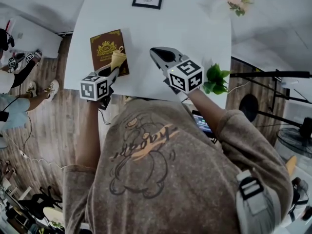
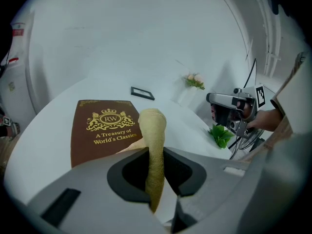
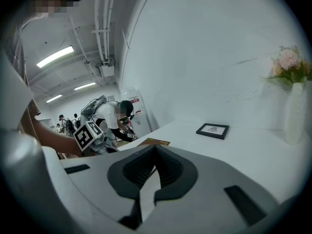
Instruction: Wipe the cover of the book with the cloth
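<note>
Closest to the head camera was the person's shirt, filling the lower frame, with both arms reaching up to a white table [image 1: 195,28]. At upper left of that view the brown book [image 1: 103,48] lay flat near the table's left edge. The left gripper [image 1: 114,71] hung over the book's lower right corner, pinching a yellow cloth [image 1: 117,58]. The right gripper [image 1: 156,53] hovered at centre over bare table, well apart from the book, jaws pressed together on nothing. To wipe well, the bunched cloth probably needed lowering until it lay flat on the cover. Long, light strokes up the book would keep it from sliding, and the idle gripper could steady an edge. Only the left gripper view showed the cloth [image 2: 153,130] standing up between the jaws, and the gold lettering on the book [image 2: 100,130]; whether the cloth touched the cover was unclear. The right gripper view added just a corner of the book at centre, a picture frame [image 3: 212,130] and bystanders at left.
</note>
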The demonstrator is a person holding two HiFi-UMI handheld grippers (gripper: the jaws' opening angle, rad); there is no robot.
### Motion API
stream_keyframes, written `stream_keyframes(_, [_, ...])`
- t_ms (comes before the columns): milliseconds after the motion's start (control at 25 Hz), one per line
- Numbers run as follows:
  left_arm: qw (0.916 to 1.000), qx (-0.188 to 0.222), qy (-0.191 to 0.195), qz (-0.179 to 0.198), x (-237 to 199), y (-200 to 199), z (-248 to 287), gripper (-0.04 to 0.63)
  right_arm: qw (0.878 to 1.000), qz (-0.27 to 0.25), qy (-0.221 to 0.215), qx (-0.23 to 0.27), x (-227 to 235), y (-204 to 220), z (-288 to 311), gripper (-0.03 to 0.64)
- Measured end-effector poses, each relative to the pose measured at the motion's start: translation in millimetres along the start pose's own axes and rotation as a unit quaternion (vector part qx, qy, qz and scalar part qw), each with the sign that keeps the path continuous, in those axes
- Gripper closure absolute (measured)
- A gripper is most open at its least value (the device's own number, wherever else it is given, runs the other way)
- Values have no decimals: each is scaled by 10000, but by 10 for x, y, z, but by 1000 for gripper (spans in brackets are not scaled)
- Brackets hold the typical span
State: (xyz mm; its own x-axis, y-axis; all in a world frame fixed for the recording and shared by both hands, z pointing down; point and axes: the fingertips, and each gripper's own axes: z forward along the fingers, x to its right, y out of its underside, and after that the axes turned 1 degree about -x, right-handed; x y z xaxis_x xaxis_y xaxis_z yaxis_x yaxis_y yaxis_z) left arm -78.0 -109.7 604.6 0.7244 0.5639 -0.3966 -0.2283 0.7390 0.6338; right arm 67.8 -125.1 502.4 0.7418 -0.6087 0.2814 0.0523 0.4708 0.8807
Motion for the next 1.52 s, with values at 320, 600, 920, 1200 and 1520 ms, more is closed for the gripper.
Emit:
stream_keyframes(320, [9997,104,141,-145,138,8,78,534,10000,-3,30,27,-20,-18,30,624])
stream_keyframes(600, [9991,61,386,-184,330,19,165,534,9994,125,273,158,105,-11,-94,623])
stream_keyframes(920, [9855,135,1323,-1055,645,-17,237,534,9976,248,568,322,281,-33,-232,623])
stream_keyframes(1200, [9829,1114,1399,-435,867,-747,-209,534,9955,214,605,702,289,-354,-283,624])
stream_keyframes(1520, [9682,2318,766,549,849,-1545,-882,534,9912,-34,566,1198,98,-801,-371,624])
